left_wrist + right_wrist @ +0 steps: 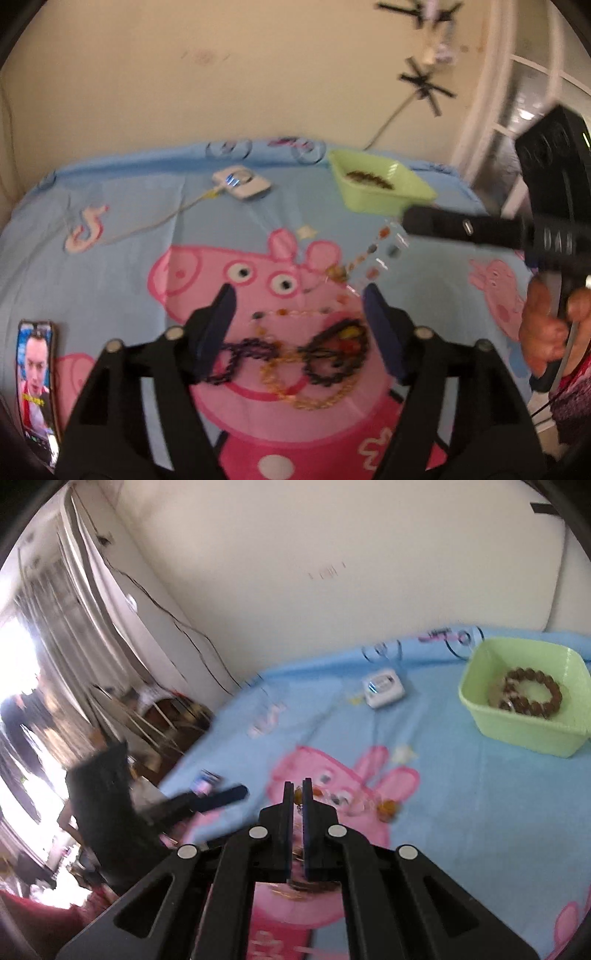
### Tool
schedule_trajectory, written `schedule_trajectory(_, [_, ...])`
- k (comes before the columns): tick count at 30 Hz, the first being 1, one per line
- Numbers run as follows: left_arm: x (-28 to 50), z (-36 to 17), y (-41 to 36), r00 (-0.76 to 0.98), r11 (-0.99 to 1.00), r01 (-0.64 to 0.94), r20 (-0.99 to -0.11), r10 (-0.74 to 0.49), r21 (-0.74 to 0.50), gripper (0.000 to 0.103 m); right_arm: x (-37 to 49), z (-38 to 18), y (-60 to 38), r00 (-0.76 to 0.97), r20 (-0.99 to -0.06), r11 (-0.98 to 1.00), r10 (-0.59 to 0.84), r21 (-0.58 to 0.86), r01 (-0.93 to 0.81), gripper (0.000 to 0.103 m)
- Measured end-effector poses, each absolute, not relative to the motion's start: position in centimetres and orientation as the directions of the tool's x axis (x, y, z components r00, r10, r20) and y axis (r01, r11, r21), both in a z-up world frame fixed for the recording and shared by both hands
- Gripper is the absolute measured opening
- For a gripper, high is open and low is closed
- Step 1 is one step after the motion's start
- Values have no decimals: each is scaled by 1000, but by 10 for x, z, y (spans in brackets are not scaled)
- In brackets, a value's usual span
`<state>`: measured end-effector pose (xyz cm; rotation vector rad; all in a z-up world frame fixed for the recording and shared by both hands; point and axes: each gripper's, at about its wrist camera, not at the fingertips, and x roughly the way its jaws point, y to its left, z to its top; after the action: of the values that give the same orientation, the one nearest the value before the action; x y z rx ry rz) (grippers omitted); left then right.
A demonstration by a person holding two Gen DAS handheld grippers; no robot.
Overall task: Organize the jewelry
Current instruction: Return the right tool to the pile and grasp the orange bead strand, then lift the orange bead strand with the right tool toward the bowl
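Several bead necklaces lie in a pile (295,354) on the blue cartoon-pig sheet (129,229). My left gripper (299,299) is open and empty, just above the pile. My right gripper (297,788) is shut on a multicoloured bead necklace (369,254), which hangs from its tip down to the sheet; its beads show beside the fingers in the right wrist view (388,806). The right gripper also shows in the left wrist view (410,219), near the green bin (380,184). The bin (524,731) holds a brown bead bracelet (528,692).
A white charger with a cable (242,182) lies at the back of the bed. A phone with a lit screen (35,384) lies at the left edge. The wall stands behind the bed, a window at the right (524,96).
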<state>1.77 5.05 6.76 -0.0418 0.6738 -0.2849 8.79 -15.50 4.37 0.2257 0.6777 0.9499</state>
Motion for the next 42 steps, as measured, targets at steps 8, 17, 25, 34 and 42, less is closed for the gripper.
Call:
schedule_trajectory(8, [6,67,4,751,929,370,-585,-305,-9,76,60,79,-161,394,-325,509,860,488,-709,0])
schedule_trajectory(17, [27,78,-10,680,880,469,-605,-414,-76,5,44,113,-183,440,-236,498,866,479,-723,0])
schedule_trajectory(25, [59,150,-3,703,862,488,-525,-480,-135,5,72,135,-206,503,-184,523,845,488,-699,0])
schedule_trajectory(34, [122,206,-40,710,849,511,-490,-505,-134,5,121,168,-238,591,-177,597,787,461,-656,0])
schedule_trajectory(42, [197,206,-78,691,856,488,-525,-497,-169,5,178,160,-260,661,-224,676,717,455,-580,0])
